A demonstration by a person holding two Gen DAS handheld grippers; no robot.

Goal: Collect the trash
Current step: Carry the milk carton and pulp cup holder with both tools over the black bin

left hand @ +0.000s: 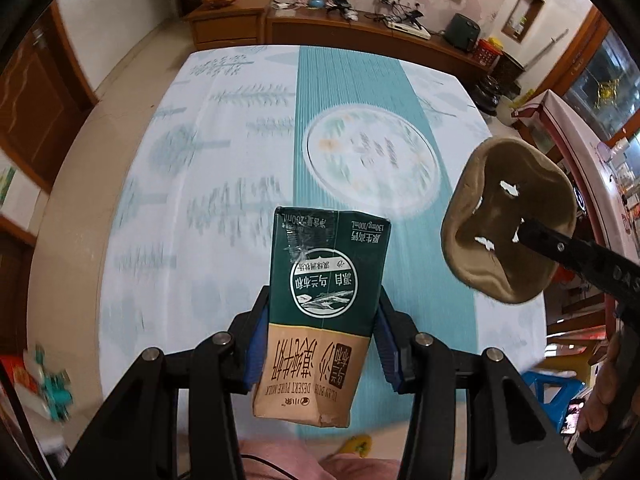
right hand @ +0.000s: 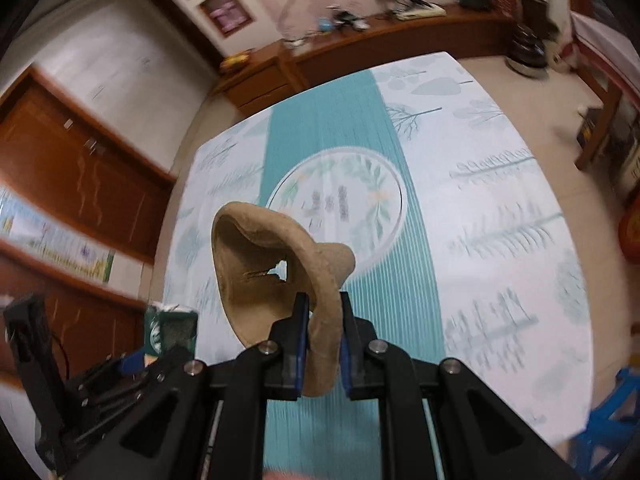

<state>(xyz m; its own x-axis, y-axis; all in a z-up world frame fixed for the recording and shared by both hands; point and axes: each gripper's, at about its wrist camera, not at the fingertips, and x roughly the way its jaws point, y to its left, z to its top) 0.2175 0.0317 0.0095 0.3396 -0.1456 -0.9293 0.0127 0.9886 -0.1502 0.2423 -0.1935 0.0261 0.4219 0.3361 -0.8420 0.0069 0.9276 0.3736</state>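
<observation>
My left gripper (left hand: 322,312) is shut on a green and tan milk carton (left hand: 320,304), held above the table's near edge. My right gripper (right hand: 323,312) is shut on the rim of a floppy brown pulp cup holder (right hand: 264,276) with slits cut in it. In the left wrist view the cup holder (left hand: 508,224) hangs at the right, pinched by the right gripper's black fingers (left hand: 560,248). In the right wrist view the carton's top (right hand: 170,328) and the left gripper (right hand: 132,360) show at the lower left.
A table with a white and teal leaf-print cloth (left hand: 240,152) lies below both grippers. A wooden sideboard (left hand: 360,32) with cables and small items runs along the far wall. A blue plastic stool (right hand: 608,420) stands by the table's right side.
</observation>
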